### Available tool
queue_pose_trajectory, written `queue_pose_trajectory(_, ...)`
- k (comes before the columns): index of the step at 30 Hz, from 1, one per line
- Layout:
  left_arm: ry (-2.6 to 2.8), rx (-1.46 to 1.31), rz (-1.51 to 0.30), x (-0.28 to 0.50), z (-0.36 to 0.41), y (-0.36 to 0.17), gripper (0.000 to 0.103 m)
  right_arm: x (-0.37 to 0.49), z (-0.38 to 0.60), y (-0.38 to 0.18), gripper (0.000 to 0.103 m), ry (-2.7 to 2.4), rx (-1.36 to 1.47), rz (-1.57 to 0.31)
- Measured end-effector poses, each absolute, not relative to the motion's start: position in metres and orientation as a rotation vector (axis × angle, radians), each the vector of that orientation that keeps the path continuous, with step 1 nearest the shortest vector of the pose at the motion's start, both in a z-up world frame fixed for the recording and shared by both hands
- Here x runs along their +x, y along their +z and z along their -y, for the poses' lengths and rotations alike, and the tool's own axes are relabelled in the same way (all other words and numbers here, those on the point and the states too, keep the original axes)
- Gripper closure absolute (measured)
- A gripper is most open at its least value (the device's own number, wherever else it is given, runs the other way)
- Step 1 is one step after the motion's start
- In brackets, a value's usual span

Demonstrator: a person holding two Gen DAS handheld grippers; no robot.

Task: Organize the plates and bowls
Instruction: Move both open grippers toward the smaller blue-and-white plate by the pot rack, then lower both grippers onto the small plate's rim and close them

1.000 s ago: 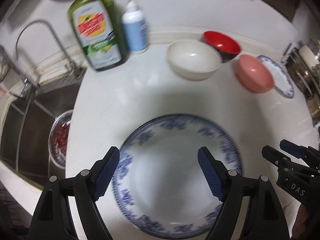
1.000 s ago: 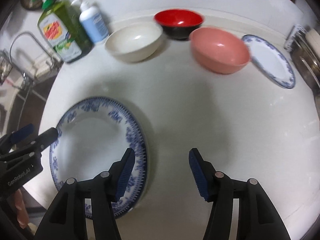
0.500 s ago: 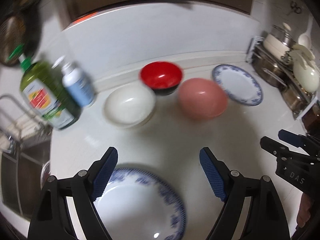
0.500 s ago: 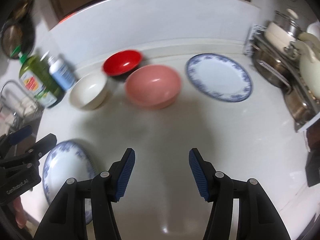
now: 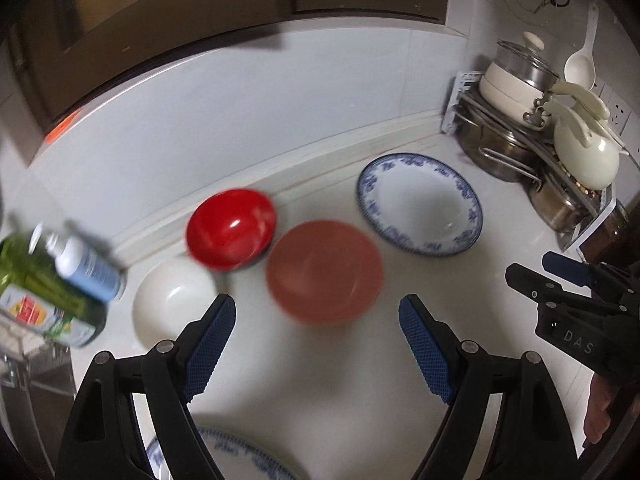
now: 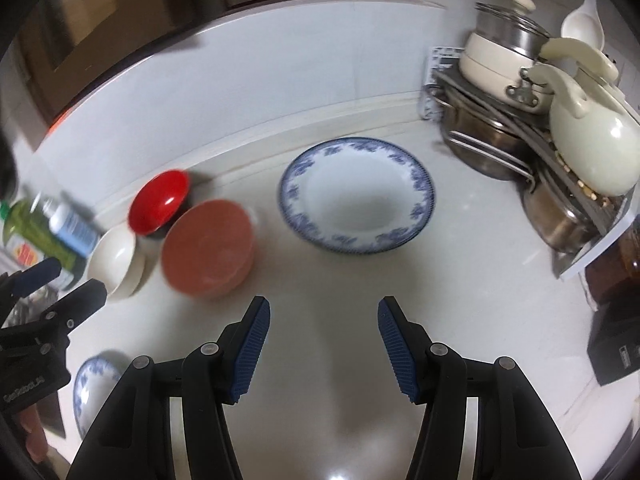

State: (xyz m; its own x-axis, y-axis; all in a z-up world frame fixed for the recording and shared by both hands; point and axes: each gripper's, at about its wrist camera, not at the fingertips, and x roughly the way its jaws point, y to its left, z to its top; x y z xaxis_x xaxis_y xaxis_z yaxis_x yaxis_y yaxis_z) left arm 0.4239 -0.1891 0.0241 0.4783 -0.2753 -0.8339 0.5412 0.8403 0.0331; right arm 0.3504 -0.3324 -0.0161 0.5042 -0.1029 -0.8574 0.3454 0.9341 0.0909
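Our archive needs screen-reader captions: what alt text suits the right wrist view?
Open right gripper hovers empty over a white counter, its fingers aimed at a blue-rimmed plate. Left of the plate sit pink bowl, red bowl and white bowl.

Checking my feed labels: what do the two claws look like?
Both are black plastic with silver pivot screws and ribbed blue pads. The left claw reads "GenRobot.AI" on its body in the right wrist view; the right claw reads "DAS" in the left wrist view. No cables or sleeves show.

near plate cut off by bottom edge; soap bottles blurred
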Motion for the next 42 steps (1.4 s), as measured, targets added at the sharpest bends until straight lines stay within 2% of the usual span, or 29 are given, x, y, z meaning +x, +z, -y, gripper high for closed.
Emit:
queue_pose_trajectory(15,-0.578,0.436,-0.989,0.504,0.283,0.004,0.019,0.419,0.417,-0.035,0.046,-0.390,0.330,-1.053)
queue_pose_trajectory(33,-0.582,0.504,-1.151,0.585,0.355,-0.072,0.020,0.493,0.472,-0.087,0.046,-0.459,0.385,-1.159)
queue_pose_trajectory(42,-0.571,0.498,-1.223,0.604,0.369,-0.106,0.026,0.513,0.488,-0.120,0.046,-0.468,0.400,-1.231)
